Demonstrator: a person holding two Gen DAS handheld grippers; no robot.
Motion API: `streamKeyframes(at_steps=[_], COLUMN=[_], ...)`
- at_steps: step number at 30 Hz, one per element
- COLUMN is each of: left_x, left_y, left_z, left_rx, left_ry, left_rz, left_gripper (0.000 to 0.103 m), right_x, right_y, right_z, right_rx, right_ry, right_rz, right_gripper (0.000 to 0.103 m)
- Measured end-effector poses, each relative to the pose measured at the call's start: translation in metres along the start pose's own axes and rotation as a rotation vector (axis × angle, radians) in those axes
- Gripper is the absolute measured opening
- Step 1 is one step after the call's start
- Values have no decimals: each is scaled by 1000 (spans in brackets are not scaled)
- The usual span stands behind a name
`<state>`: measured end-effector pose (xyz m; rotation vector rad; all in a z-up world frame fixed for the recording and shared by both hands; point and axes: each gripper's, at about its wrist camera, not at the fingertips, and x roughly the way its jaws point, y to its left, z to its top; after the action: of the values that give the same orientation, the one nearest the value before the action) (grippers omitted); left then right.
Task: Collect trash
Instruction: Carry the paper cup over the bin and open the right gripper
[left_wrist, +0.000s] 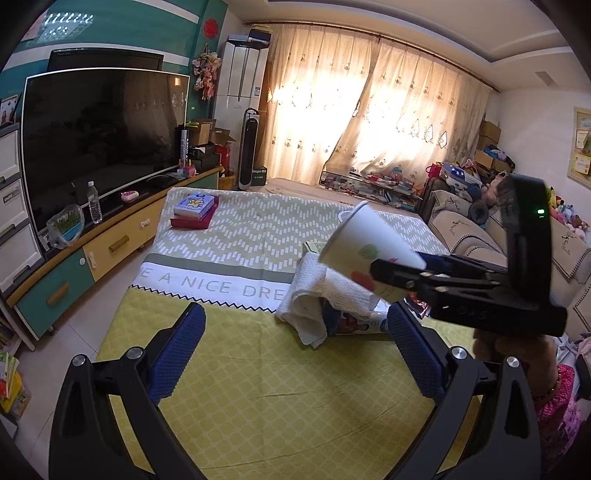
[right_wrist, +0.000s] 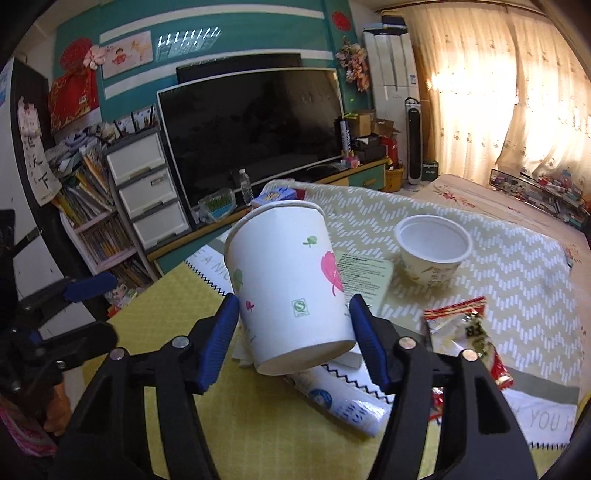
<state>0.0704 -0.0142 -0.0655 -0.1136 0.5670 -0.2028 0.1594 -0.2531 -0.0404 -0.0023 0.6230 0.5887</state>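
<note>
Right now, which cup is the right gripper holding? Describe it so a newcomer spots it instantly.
Start at the table under the yellow and green patterned cloth, facing the TV. The paper cup is lifted above it, tilted, clamped in the right gripper. It is tall and white with pink and green leaf prints, unlike the squat empty bowl-shaped cup standing behind it.

My left cam sits low over the yellow tablecloth (left_wrist: 258, 387), facing the curtains (left_wrist: 369, 110), TV (left_wrist: 103, 136) at 10 o'clock. Right cam's closer in, aimed at the TV (right_wrist: 255, 133). Both catch the paper cup (left_wrist: 354, 251) (right_wrist: 291, 288).
</note>
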Motion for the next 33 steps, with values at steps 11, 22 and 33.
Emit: streamKeyframes(at_steps=[11,22,33], left_x=[16,28,34], left_y=[-19,-45,-56], left_z=[-6,-10,-12], left_rx=[34,74,95], left_ry=[38,65,87], left_rz=[-41,-79,-85], left_gripper=[97,97,97], right_x=[-77,-153,-170], right_y=[-61,-176,-241], right_z=[-42,-102,-150], right_rx=[168,416,529], right_ry=[-93,-105,-45], right_rz=[-237,-601,-766], right_gripper=[59,60,49])
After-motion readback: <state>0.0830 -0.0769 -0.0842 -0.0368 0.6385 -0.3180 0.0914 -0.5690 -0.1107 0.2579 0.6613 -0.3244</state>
